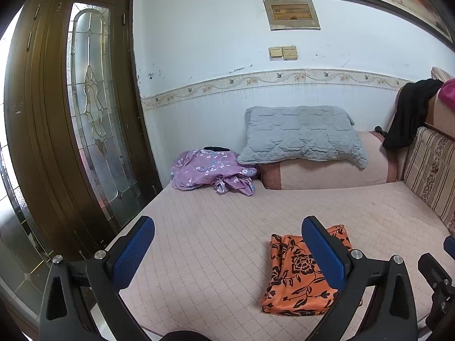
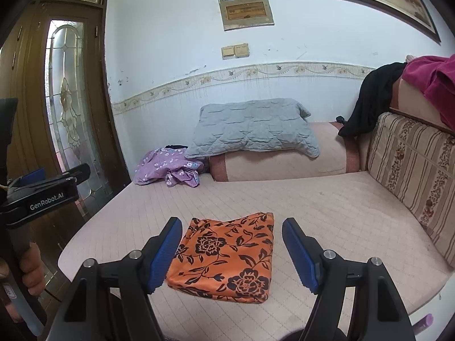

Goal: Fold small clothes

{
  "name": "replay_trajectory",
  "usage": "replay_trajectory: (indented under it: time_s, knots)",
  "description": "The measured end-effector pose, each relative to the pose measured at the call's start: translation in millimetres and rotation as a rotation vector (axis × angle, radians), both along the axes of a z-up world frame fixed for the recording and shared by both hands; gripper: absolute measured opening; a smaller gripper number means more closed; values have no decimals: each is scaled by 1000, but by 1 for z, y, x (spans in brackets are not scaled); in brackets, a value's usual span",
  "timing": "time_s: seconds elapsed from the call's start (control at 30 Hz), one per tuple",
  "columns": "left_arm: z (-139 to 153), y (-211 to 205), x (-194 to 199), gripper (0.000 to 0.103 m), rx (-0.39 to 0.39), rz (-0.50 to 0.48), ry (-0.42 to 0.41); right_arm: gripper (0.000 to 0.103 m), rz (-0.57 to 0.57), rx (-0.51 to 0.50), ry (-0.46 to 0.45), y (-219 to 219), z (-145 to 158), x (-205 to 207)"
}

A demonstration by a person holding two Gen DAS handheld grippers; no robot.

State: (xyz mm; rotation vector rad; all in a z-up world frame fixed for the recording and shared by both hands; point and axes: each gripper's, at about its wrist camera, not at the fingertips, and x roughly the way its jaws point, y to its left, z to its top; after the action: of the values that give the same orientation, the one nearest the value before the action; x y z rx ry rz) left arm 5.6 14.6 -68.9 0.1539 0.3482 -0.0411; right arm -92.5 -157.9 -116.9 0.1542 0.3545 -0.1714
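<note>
Nearest the cameras, the right gripper (image 2: pixel 231 251) and left gripper (image 1: pixel 227 251) are seen with jaws spread wide, nothing gripped. Just beyond, a folded orange floral garment (image 2: pixel 227 255) is laid flat on the pink quilted bed (image 2: pixel 327 213). Farther back, a crumpled purple floral garment (image 2: pixel 167 167) is noted beside a grey pillow (image 2: pixel 253 128).

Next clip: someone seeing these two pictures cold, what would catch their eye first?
Most likely the orange flowered cloth, folded into a neat square on the near part of the pink quilted bed, right in front of the right gripper, whose jaws stand open and empty. Next, the crumpled purple garment at the far end by the grey pillow. The left gripper is also open, holding nothing.
</note>
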Motion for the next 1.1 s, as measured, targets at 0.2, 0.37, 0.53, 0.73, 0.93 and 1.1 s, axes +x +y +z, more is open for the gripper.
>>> replay_trajectory:
  time_s: [0.2, 0.37, 0.53, 0.73, 0.93, 1.1]
  knots:
    - [4, 7, -4, 103, -7, 10, -18, 76, 16, -34, -19, 14, 10, -4]
    - [6, 14, -6, 103, -17, 11, -17, 76, 21, -69, -7, 25, 13, 0]
    - [12, 26, -7, 103, -38, 24, -28, 76, 21, -80, 4, 32, 16, 4]
    - [18, 39, -7, 103, -64, 44, -40, 76, 32, -96, 0, 43, 24, 11]
    - [21, 49, 0, 103, -77, 67, -40, 76, 54, -116, 6, 56, 27, 23]
    - [19, 55, 9, 103, -87, 89, -30, 76, 65, -123, 12, 61, 29, 33]
